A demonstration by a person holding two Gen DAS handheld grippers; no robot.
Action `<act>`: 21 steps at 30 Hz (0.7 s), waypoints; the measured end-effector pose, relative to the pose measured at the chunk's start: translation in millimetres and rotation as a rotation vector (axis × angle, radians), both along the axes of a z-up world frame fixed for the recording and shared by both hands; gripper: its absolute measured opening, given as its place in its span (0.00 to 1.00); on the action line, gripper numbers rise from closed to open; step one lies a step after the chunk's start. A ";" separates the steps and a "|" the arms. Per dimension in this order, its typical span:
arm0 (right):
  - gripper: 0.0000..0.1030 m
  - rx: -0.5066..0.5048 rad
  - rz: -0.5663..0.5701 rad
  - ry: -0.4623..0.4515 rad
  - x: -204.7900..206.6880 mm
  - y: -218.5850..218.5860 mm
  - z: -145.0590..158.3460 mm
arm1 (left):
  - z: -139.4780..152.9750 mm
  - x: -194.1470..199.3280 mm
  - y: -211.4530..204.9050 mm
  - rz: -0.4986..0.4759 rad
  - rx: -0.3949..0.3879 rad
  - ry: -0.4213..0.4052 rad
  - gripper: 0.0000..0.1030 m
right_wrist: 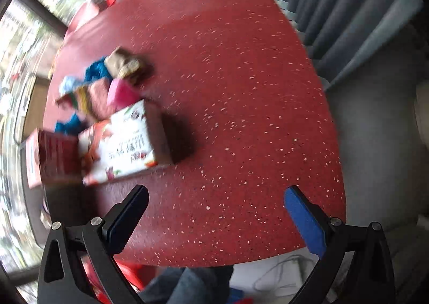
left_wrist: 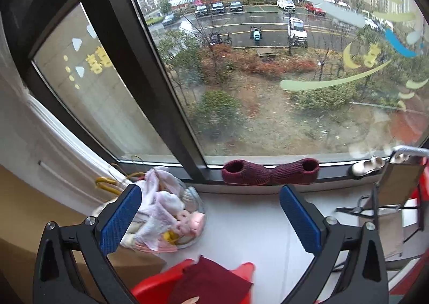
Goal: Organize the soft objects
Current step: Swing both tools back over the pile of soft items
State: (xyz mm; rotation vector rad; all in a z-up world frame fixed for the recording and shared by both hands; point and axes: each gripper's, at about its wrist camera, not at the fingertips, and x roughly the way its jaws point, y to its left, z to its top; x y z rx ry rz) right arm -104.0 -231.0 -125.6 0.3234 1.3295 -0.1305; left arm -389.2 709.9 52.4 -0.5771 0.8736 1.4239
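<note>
Blur smears the right view, so the right gripper [right_wrist: 215,218] — spread wide and empty like the left gripper [left_wrist: 210,218] — could knock the printed box [right_wrist: 126,140] just beside the soft pile [right_wrist: 104,86] on the table's far left.

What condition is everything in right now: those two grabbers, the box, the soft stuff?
left gripper: open, holding nothing
right gripper: open, holding nothing
printed box: lying on the red table
soft pile: heaped, unsorted
knitted slippers: resting on the sill
</note>
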 end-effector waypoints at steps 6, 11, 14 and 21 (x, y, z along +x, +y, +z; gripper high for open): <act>0.99 -0.024 0.014 -0.048 4.4 -4.3 15.5 | 32.3 46.3 -36.5 -0.175 0.019 -0.114 1.00; 0.99 -0.023 -0.021 -0.058 5.1 -13.7 15.2 | 78.9 94.8 -67.7 -0.311 0.061 -0.206 1.00; 0.99 -0.002 -0.069 -0.054 0.9 -22.2 10.1 | 98.8 117.1 -77.2 -0.354 0.054 -0.253 1.00; 0.99 0.037 -0.146 -0.076 -6.3 -41.6 8.7 | 133.4 180.5 -136.6 -0.563 0.043 -0.335 1.00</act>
